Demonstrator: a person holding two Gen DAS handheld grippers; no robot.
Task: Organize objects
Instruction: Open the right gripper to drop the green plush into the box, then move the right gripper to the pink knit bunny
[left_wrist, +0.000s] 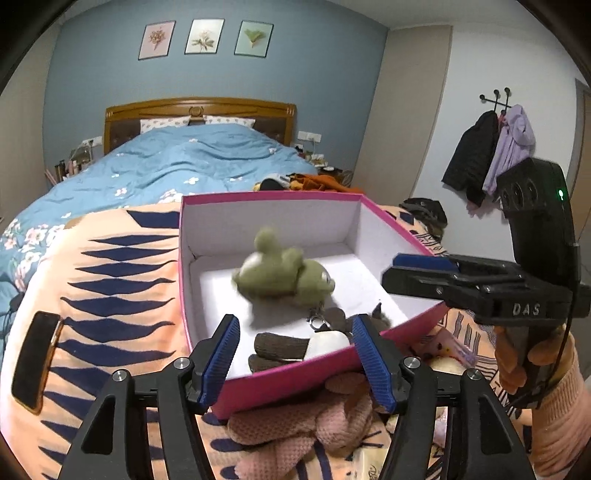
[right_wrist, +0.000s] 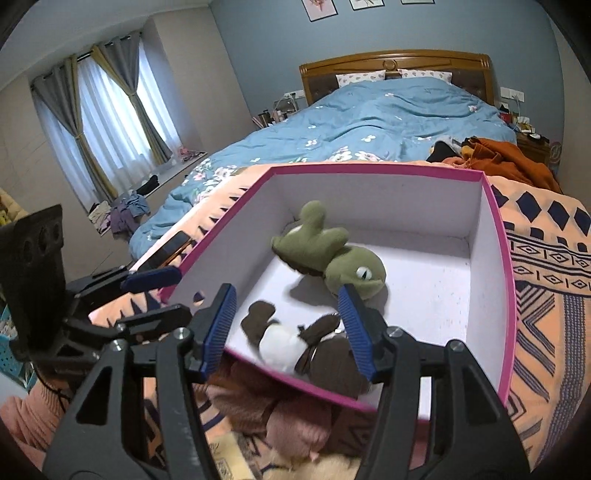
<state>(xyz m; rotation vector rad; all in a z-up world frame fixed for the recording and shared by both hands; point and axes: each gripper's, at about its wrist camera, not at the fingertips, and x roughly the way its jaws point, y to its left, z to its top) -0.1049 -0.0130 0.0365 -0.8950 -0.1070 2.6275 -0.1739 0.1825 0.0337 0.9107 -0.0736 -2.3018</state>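
Landmark: the pink box (right_wrist: 498, 236) with white inner walls, lying open on the orange patterned blanket (left_wrist: 110, 295) at the foot of the bed (left_wrist: 184, 162).

Green plush turtle (right_wrist: 332, 254): inside the pink box, near its middle; blurred in the left wrist view (left_wrist: 284, 277), so it may be tumbling or just settling. Nothing grips it.

Brown-and-white plush toy (right_wrist: 288, 339): inside the pink box, against its near wall, just beside the turtle; a metal keyring shows by it in the left wrist view.

Left gripper (left_wrist: 293, 350): fingers spread wide with nothing between them, hovering over the near wall of the pink box.

Right gripper (right_wrist: 288, 325): fingers likewise parted and empty, over the near corner of the pink box; from the left wrist view only its side shows (left_wrist: 424, 273).

Pink knitted item (left_wrist: 295, 417): outside the pink box, on the blanket just below its near wall, not yet put away.

Phone (left_wrist: 35, 362): on the blanket, well apart from the pink box to its left.

Handling, as a judgement: the plush toys look light, soft and squashy, not fragile and unlikely to slip; a pinch across a limb or the body should hold. The knit looks limp and will likely drape, so bunching a thick fold seems the safer hold.
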